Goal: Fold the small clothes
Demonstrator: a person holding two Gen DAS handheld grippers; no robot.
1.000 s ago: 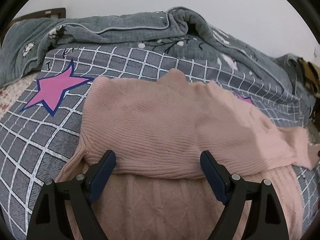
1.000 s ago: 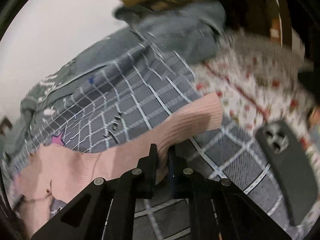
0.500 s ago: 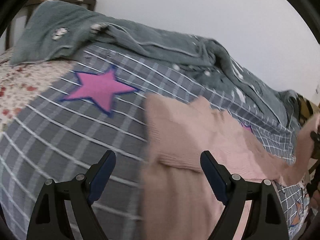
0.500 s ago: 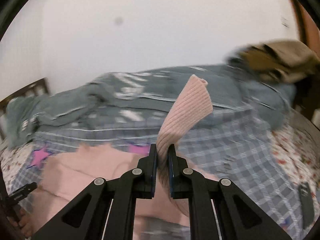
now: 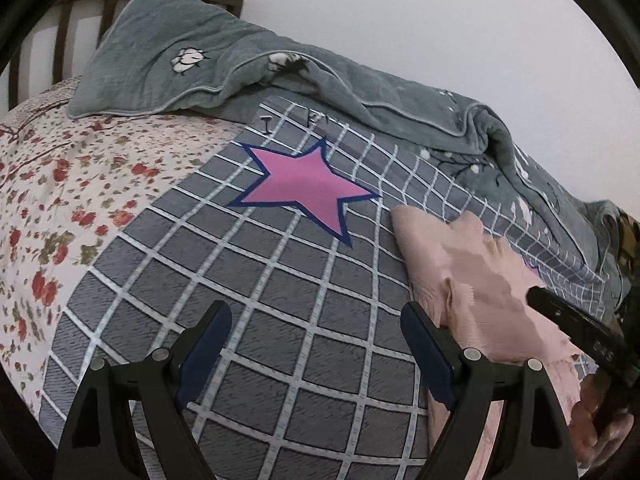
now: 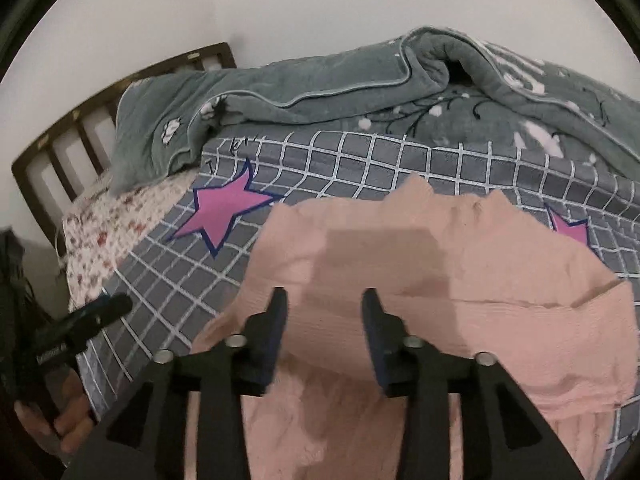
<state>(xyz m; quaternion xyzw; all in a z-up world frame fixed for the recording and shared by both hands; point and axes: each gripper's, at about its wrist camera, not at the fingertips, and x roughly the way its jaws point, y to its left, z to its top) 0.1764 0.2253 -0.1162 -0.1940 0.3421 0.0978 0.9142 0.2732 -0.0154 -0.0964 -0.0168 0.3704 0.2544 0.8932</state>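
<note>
Right wrist view: the right gripper (image 6: 324,320) hangs with jaws apart over a pink sweater (image 6: 460,280) lying on the grey checked blanket (image 6: 360,156); the left gripper (image 5: 316,340), also released, hovers just beside it.

Our left gripper (image 5: 316,344) fills the bottom of its own view, fingers spread wide with nothing between them. Our right gripper (image 6: 324,332) sits at lower centre of its view, fingers parted and empty. Each shows in the other's camera: the right at the lower right edge, the left at the lower left edge, with our left hand (image 6: 60,420) wrapped around its handle.
</note>
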